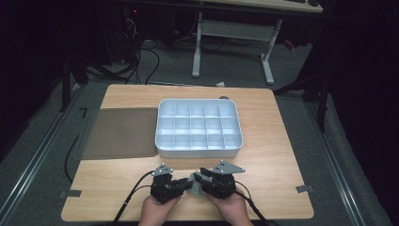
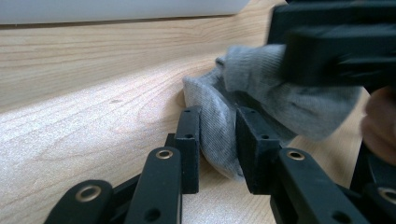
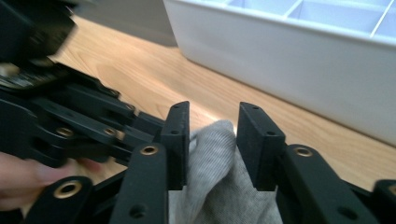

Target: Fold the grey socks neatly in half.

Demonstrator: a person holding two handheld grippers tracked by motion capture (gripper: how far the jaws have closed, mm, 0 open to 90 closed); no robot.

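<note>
Two hand-held grippers meet over a grey sock point(image 1: 194, 184) at the near edge of a wooden table point(image 1: 273, 155). In the high view the left gripper point(image 1: 181, 186) and the right gripper point(image 1: 200, 182) point toward each other, each carried by a hand entering from the near side, with the sock bunched between them and resting on the table. In the left gripper view, the sock point(image 2: 243, 116) lies partly between this gripper's point(image 2: 218, 140) two black jaws: the jaws stand partly open, the left one touching the fabric and the right one close against it; whether they actually pinch the cloth cannot be told. The far end of the sock runs up under the right gripper's point(image 2: 336, 46) dark body. In the right gripper view, the sock point(image 3: 215, 172) rises between this gripper's point(image 3: 213, 140) jaws, which stand apart with a visible gap on the right side of the fabric, so the cloth sits loosely between them rather than being clamped. Beyond the grippers, toward the far side of the table, stands a white compartment tray point(image 1: 162, 141); its near wall point(image 3: 299, 65) shows in the right gripper view. A dark mat point(image 1: 120, 132) lies just left of the tray.
</note>
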